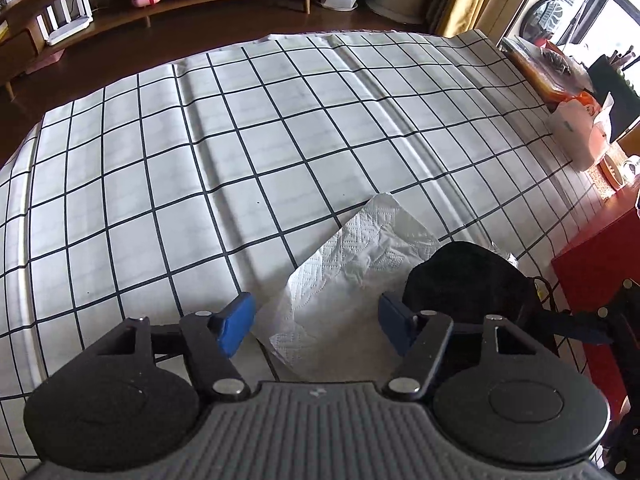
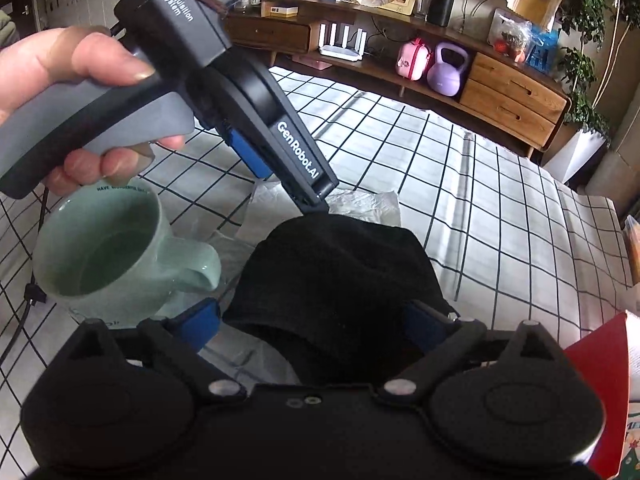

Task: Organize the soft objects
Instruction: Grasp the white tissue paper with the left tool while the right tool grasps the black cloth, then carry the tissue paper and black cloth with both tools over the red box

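1. The left gripper (image 1: 316, 326) hangs with its blue pads apart, nothing pressed between them; the white paper towel (image 1: 352, 276) lies on the checked cloth (image 1: 200, 140) in the gap.
2. A black cloth (image 2: 340, 280) sits just right of the left gripper, partly on the towel.
3. The right gripper (image 2: 316, 328) stands wide, its pads on either side of the black cloth; whether they touch it I cannot tell.
4. A pale green mug (image 2: 116, 252) stands left of the right gripper, below the hand (image 2: 60, 92) holding the left one.
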Motion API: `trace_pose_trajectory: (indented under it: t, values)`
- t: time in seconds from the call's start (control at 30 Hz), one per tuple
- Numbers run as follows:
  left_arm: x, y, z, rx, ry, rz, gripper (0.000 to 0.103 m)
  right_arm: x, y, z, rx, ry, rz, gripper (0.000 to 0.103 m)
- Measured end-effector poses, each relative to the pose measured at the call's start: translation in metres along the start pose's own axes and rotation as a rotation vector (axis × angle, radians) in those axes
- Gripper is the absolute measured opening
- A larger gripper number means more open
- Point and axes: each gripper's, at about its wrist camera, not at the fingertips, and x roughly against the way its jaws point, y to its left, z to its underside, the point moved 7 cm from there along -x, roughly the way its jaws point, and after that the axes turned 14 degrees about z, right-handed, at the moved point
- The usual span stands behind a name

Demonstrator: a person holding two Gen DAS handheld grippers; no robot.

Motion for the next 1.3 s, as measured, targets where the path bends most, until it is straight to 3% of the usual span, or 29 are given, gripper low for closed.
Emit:
trace_pose_trajectory:
  t: [0.07,0.2,0.3,0.4,0.47,0.57,0.67,0.87,1.3]
  values:
    - [-0.002,-0.001,0.001,-0.003,0.009,0.003,0.053,-0.001,0.000,0.000,-0.006,0.007,0.008,0.097]
    - [-0.006,-0.005,0.002,-0.060,0.023,-0.040,0.042,-0.002,-0.001,-0.001,-0.013,0.007,0.010,0.094]
    - [-0.005,-0.005,0.003,-0.079,0.020,-0.065,0.028,0.001,-0.001,0.000,-0.011,0.003,0.013,0.085]
    - [-0.004,-0.003,0.003,-0.082,0.011,-0.080,0.012,0.004,-0.002,-0.001,-0.021,0.002,0.008,0.073]
    - [-0.003,-0.003,0.004,-0.080,0.005,-0.075,0.010,0.008,-0.002,-0.001,-0.027,0.000,-0.002,0.049]
    - [-0.001,-0.002,0.006,-0.086,-0.009,-0.082,0.007,0.014,-0.004,-0.001,-0.051,-0.001,-0.017,0.026]
    - [0.003,0.000,0.007,-0.074,-0.032,-0.082,0.005,0.021,-0.010,0.000,-0.083,-0.015,-0.009,0.015]
    - [0.022,0.006,0.007,-0.030,-0.099,-0.078,0.003,0.040,-0.032,-0.003,-0.186,-0.054,0.012,0.006]
    - [0.097,-0.011,0.006,0.019,-0.267,-0.076,0.002,0.096,-0.089,-0.004,-0.409,-0.111,0.006,0.004]
